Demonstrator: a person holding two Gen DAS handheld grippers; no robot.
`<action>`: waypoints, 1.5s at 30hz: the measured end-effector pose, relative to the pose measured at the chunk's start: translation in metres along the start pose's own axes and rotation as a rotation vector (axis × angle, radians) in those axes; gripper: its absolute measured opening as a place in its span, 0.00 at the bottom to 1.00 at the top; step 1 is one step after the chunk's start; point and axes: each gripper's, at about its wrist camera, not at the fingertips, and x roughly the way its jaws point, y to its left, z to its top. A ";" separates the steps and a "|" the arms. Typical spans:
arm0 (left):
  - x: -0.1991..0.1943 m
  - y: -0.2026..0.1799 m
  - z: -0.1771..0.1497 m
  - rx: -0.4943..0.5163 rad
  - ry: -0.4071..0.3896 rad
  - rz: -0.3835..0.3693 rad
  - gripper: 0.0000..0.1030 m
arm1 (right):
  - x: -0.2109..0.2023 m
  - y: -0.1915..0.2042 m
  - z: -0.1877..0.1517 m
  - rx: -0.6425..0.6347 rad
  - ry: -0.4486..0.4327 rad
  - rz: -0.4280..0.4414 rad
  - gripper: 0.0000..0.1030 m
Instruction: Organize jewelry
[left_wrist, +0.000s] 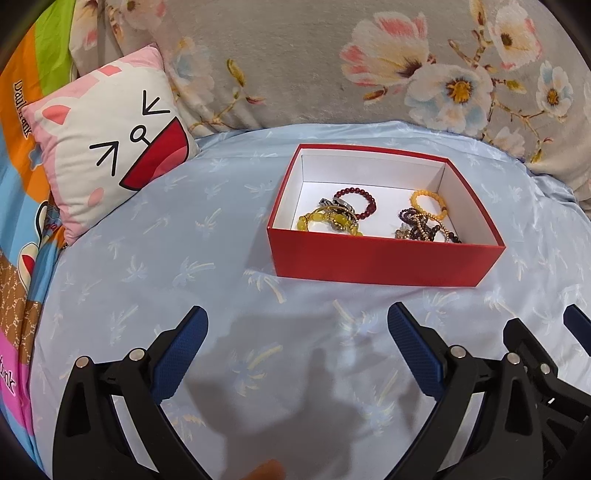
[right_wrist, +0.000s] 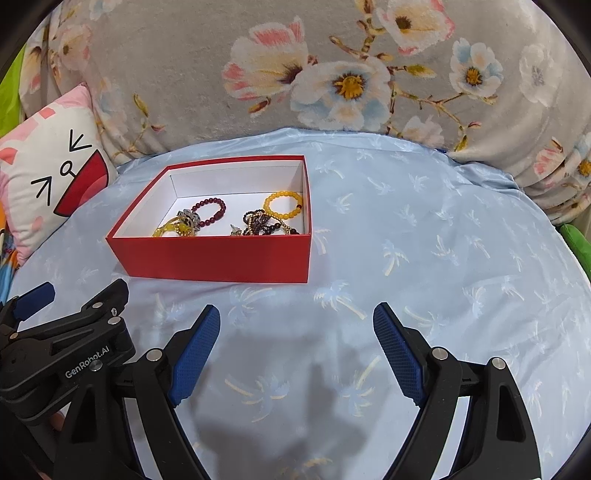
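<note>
Pale-blue palm-print bedsheet (right_wrist: 424, 258) spreads before a grey floral plush blanket (right_wrist: 184, 74) and a white cartoon-face cushion (left_wrist: 110, 147), bearing an open red cardboard box with white lining (right_wrist: 214, 258). Inside lie a dark-red beaded bracelet (right_wrist: 210, 212), an orange-yellow beaded bracelet (right_wrist: 282, 205), and two knotted heaps of yellow and purple beads and chain, all light, limp and liable to snag, so probably best pinched by one free loop. Short of the box, the left gripper (left_wrist: 297, 328) and right gripper (right_wrist: 297, 325) hover side by side, jaws spread wide, holding nothing.
</note>
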 end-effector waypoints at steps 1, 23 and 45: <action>0.001 0.000 -0.001 -0.001 0.002 -0.002 0.91 | 0.000 0.000 -0.001 0.000 0.000 -0.001 0.79; 0.004 -0.001 -0.006 -0.006 0.009 -0.010 0.92 | 0.004 -0.003 -0.005 0.009 0.011 0.002 0.79; 0.003 0.000 -0.007 0.002 -0.013 0.033 0.92 | 0.008 0.001 -0.010 0.005 0.015 0.005 0.79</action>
